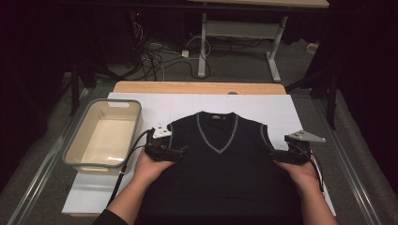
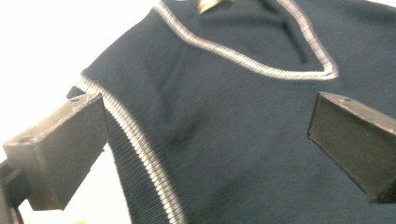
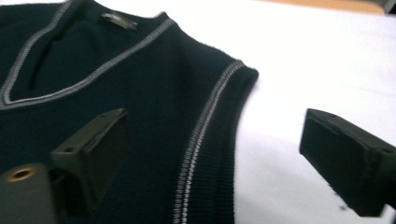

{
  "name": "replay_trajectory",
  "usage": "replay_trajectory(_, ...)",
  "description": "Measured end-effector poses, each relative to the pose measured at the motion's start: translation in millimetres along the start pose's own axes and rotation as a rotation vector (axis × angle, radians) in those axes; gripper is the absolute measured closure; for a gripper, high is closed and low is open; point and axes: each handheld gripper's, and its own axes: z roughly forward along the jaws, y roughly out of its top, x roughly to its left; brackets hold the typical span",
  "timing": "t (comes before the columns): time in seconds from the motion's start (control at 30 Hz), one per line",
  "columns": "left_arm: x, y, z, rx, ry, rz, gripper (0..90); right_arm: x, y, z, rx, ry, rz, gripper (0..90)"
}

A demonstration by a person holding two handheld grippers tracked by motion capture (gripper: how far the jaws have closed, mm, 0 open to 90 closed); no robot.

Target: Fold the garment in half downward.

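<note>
while the grey tub (image 1: 103,136) sits bare at the table's left, the dark vest (image 1: 220,164) lies flat mid-table; left gripper (image 2: 205,140) and right gripper (image 3: 210,154) gape, straddling its armhole trims, which the gripper views show close.

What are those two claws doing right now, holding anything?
Left gripper: open, holding nothing, poised over the vest.
Right gripper: open, holding nothing, astride the vest's armhole edge.

Dark V-neck vest (image 1: 218,164), grey-trimmed, flat, face-up
</note>
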Motion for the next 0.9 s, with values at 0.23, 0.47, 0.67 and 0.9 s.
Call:
replay_trajectory(0.23,6.1,-5.0,11.6,0.110,0.012,-0.028,1.9,0.0,-7.8,9.6,0.078,0.007,0.019,26.7)
replay_trajectory(0.47,10.3,-9.3,18.3,0.173,0.023,-0.073,15.6,2.7,-15.3,12.8,0.118,-0.007,0.020,32.7)
replay_trajectory(0.67,5.8,-10.9,18.8,0.186,0.066,-0.048,28.4,2.5,-15.1,17.3,0.159,-0.024,0.026,38.9)
replay_trajectory(0.9,4.5,-12.9,15.4,0.168,0.050,-0.037,57.0,6.4,-15.2,17.2,0.158,-0.033,-0.007,60.6)
